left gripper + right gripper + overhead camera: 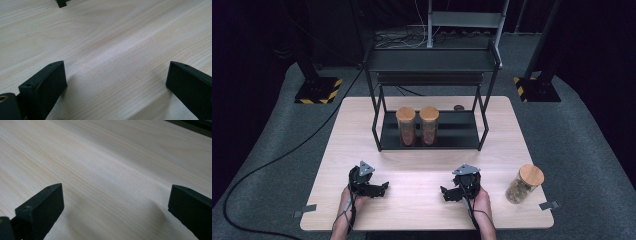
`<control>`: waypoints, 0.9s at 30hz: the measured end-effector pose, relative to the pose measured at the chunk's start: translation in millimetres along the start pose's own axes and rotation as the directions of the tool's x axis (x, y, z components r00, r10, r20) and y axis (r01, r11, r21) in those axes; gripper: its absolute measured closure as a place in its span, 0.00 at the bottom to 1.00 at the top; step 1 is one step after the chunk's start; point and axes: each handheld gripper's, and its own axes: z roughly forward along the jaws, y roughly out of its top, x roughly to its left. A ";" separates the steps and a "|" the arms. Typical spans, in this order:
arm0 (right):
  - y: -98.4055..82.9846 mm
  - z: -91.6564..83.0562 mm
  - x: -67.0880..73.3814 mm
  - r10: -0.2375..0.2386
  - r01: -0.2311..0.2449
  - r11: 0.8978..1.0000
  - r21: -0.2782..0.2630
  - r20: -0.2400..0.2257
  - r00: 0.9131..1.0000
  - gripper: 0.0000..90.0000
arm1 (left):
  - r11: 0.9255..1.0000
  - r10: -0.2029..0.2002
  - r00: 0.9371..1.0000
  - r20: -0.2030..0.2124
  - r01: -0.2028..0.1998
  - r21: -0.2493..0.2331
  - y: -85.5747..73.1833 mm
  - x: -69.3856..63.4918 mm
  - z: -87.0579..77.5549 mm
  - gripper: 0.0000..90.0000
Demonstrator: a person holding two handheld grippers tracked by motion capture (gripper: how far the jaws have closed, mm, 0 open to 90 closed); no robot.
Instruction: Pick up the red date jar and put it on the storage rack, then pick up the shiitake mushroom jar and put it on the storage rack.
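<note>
Two glass jars with wooden lids stand side by side on the low shelf of a black metal rack: the left jar and the right jar. A third lidded jar stands on the table near its right edge. My left gripper rests low over the front left of the table and is open, with bare wood between its fingers. My right gripper sits at the front centre-right, left of the third jar. It is open too, with nothing between its fingers.
The light wooden table has open room between the rack and the grippers. A small dark object lies behind the rack. Grey tape tabs mark the front corners. Black stands and cables sit on the floor beyond.
</note>
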 end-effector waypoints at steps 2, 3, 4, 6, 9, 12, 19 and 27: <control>-0.2 -3.4 0.1 -0.001 0.001 1.000 0.016 0.016 1.000 0.00 | 1.000 0.000 1.000 0.000 0.000 0.000 0.0 0.0 0.0 0.03; -0.5 -4.8 0.3 -0.003 0.002 1.000 0.019 0.026 1.000 0.00 | 1.000 0.000 1.000 0.000 0.000 0.000 0.0 0.0 0.0 0.03; -0.8 -6.1 0.6 -0.006 0.006 1.000 0.024 0.034 0.999 0.00 | 1.000 0.000 1.000 0.000 0.000 0.000 0.0 0.0 -0.1 0.03; -2.2 -8.5 1.2 -0.015 0.014 0.999 0.034 0.042 0.999 0.00 | 1.000 0.000 1.000 0.000 0.000 0.000 0.0 0.0 0.0 0.03; -4.2 -12.7 0.3 -0.030 0.028 0.999 0.042 0.051 0.998 0.00 | 1.000 0.000 1.000 0.000 0.000 0.000 0.0 0.0 0.0 0.03; -5.3 -19.8 -3.0 -0.034 0.033 0.999 0.027 0.049 0.998 0.00 | 1.000 0.000 1.000 0.000 0.000 0.000 0.0 -0.1 0.0 0.03; -2.4 -47.3 -12.5 -0.033 0.035 0.999 -0.022 0.097 0.995 0.00 | 1.000 0.001 1.000 0.000 -0.001 0.000 0.0 -0.1 0.0 0.03; 13.0 -102.7 -19.1 -0.062 0.084 0.988 -0.130 0.165 0.984 0.00 | 1.000 0.001 1.000 0.001 -0.001 0.000 0.0 -0.1 0.0 0.03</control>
